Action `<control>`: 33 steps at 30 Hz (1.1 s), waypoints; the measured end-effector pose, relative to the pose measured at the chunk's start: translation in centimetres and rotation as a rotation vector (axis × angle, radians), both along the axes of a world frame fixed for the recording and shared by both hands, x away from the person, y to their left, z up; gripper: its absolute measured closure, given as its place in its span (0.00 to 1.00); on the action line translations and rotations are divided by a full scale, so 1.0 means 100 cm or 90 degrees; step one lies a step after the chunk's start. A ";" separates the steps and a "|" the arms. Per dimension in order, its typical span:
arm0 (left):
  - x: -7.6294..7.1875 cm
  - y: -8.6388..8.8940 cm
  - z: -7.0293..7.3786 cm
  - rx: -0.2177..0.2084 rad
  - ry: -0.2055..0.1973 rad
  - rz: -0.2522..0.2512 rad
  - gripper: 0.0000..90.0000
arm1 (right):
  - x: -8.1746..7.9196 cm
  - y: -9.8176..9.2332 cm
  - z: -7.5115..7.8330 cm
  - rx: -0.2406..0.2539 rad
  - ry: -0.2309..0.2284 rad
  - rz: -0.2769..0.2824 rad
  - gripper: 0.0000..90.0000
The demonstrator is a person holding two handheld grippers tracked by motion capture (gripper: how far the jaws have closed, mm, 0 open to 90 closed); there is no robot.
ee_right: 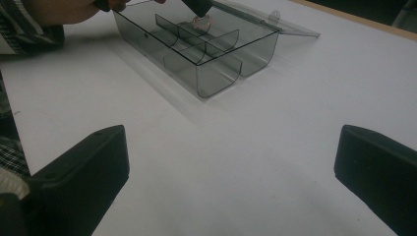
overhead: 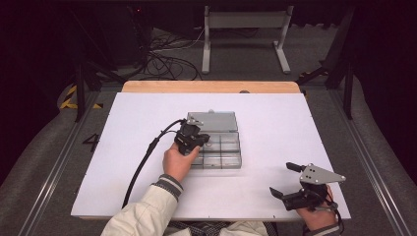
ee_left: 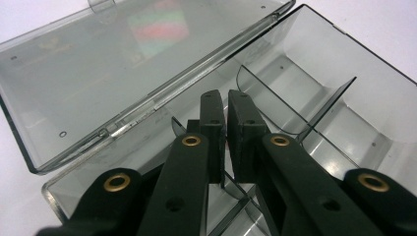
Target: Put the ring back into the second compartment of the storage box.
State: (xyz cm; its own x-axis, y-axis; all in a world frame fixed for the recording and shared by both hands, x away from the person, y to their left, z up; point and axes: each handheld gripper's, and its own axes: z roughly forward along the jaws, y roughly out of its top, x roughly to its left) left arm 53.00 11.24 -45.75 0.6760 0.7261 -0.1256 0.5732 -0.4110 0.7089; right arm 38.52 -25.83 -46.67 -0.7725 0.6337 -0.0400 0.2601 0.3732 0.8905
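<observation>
A clear grey compartment box lies mid-table with its lid folded flat behind it; curved dividers split the inside. My left gripper reaches down into the box's left side. In the left gripper view, this gripper has its jaws nearly together, with a thin reddish sliver between them. From the right gripper view, a small pinkish clear thing sits at the left gripper's tip, inside the box. My right gripper rests wide open near the front right edge, with only bare white surface between its jaws.
A white sheet covers the table, and a wooden edge shows at the back. The left gripper's cable trails across the front left. Cables and a metal stand lie on the floor beyond.
</observation>
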 end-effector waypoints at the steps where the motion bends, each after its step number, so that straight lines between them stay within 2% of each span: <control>1: 0.000 0.000 0.000 0.001 0.003 0.000 0.97 | 0.000 0.000 0.000 0.000 0.000 0.001 0.01; 4: 0.000 -0.001 0.000 0.010 -0.001 -0.002 0.97 | 0.000 0.000 0.000 0.000 0.000 0.001 0.01; 6: -0.001 -0.001 0.000 0.004 -0.007 -0.002 0.92 | 0.000 0.000 0.000 0.000 0.000 0.002 0.01; 7: -0.001 0.000 0.001 0.002 -0.007 -0.003 0.85 | 0.000 0.000 0.000 0.000 -0.001 0.002 0.01; 9: -0.002 0.000 0.003 -0.002 -0.014 -0.007 0.81 | 0.000 0.000 0.000 0.001 0.000 0.002 0.01; 19: -0.011 0.003 0.016 -0.031 -0.043 -0.017 0.68 | 0.000 0.000 0.000 0.001 0.000 0.003 0.01; 24: -0.018 0.005 0.025 -0.035 -0.068 -0.019 0.60 | 0.000 0.000 0.000 0.001 0.000 0.002 0.01; 27: -0.020 0.006 0.028 -0.036 -0.071 -0.023 0.54 | 0.000 0.000 0.000 0.001 0.000 0.001 0.01; 29: -0.022 0.007 0.030 -0.032 -0.083 -0.023 0.51 | 0.000 0.000 0.000 0.001 0.001 0.001 0.01; 33: -0.026 0.009 0.035 -0.042 -0.087 -0.028 0.48 | 0.000 0.000 0.000 0.000 0.002 0.001 0.01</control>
